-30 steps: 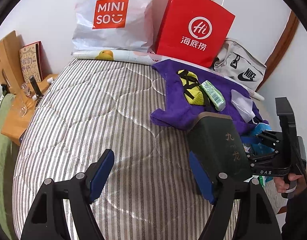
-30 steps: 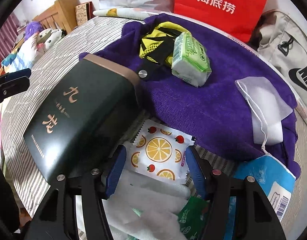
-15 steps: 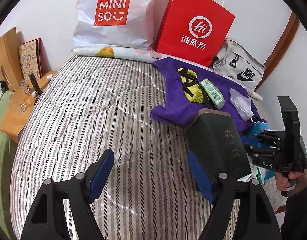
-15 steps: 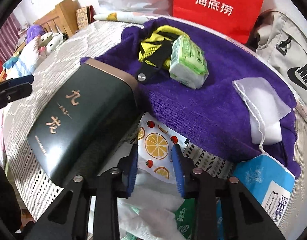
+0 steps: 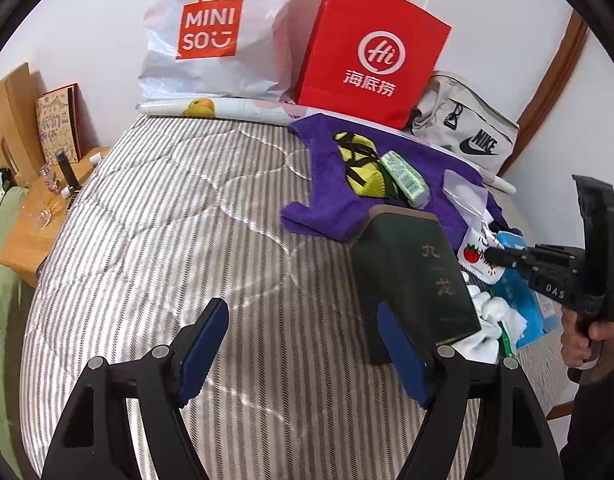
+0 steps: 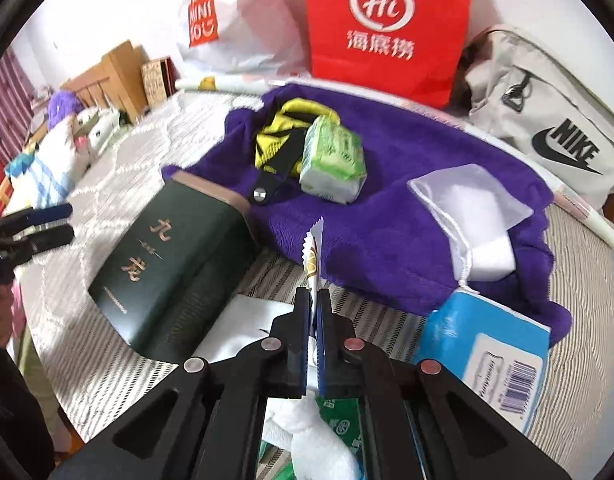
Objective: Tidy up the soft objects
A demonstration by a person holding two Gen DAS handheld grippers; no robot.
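A second earlier the right gripper (image 6: 313,320) had stood with its blue pads wide on either side of the flat white sachet printed with orange slices and strawberries (image 6: 312,256); by this moment the pads had shut tight on that sachet, which had come off the pile and stood edge-on, its zigzag-cut top poking up between the fingers; in the left wrist view the sachet (image 5: 476,254) hung at the gripper's tip beside the dark green box with gold characters (image 5: 423,276). I judged that the pick was made and the carrying-off was next; where it should go the frames did not tell.

The left gripper (image 5: 303,344) had kept its place over the grey-and-white striped quilted mattress (image 5: 167,240), its fingers wide apart with nothing between them.

The sachet looked thin, glossy and limp; the rumpled purple fleece towel (image 6: 407,216) was plush and matte, bearing a yellow-and-black mesh pouch (image 6: 283,140), a soft green-and-white tissue pack (image 6: 335,160) and a translucent white drawstring bag (image 6: 467,204); a crinkly blue plastic pack with a barcode label (image 6: 487,344) lay just beside the towel; crumpled white cloth (image 6: 307,432) lay under the right gripper.
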